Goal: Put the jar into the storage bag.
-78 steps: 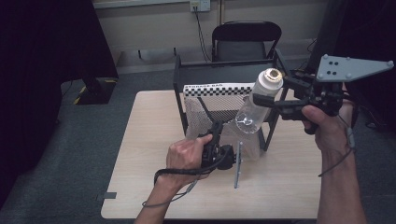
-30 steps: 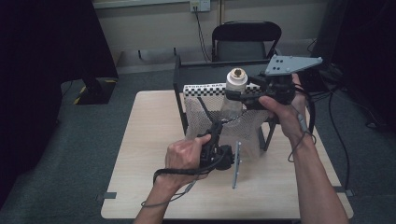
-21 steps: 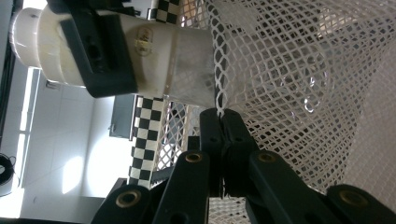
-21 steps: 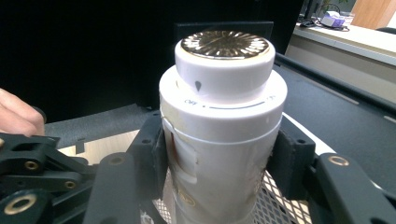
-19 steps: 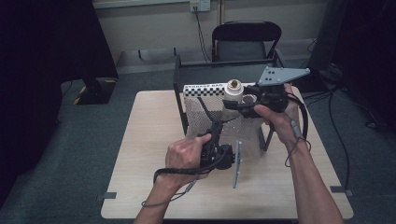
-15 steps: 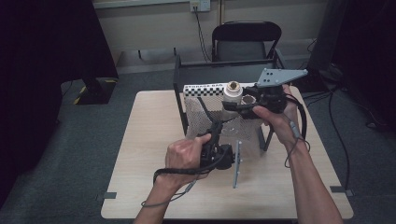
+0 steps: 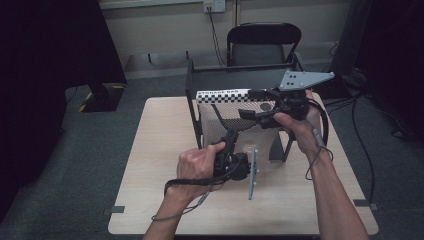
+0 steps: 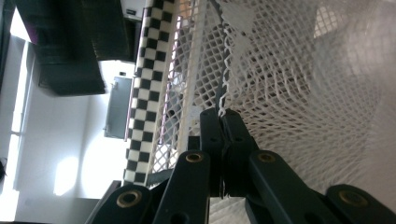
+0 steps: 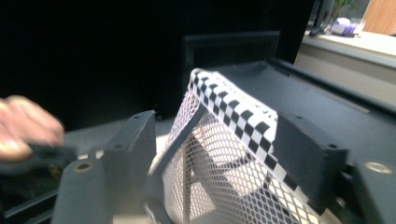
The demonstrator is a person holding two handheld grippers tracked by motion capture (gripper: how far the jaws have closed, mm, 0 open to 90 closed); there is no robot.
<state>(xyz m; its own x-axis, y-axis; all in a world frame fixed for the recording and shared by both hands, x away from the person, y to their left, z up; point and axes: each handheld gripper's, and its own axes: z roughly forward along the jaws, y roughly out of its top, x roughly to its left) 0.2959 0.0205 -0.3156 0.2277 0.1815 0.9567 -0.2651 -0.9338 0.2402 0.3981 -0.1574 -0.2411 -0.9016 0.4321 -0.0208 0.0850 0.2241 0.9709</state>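
On the table (image 7: 165,130), the white mesh storage bag (image 7: 235,125) hangs from a black metal rack (image 7: 240,77) near the table's twelve o'clock edge, its checkered band (image 7: 220,94) running along the top. A black folding chair (image 7: 264,42) stands beyond the rack at twelve o'clock, and a wall socket (image 7: 210,6) with a cable is farther back.

The left gripper (image 7: 231,142) sits at the bag's six o'clock side, jaws pressed tight together on the bag's zipper edge. The left gripper view shows this close up: the two black jaws meet on the stitched seam (image 8: 225,70) of the mesh, with the checkered band (image 8: 152,84) running off toward ten o'clock.

The right gripper (image 7: 250,114) hovers at the bag's top, about two o'clock from the left one, its grey plate (image 7: 305,79) above the hand. Its jaws have just been opening and stand partly apart. In the right gripper view the bag's checkered rim (image 9: 233,114) and mesh (image 9: 205,172) lie between the two jaws without being pinched, and the person's other hand (image 9: 25,128) blurs in at nine o'clock. The rack's frame crowds the bag's mouth on both sides.
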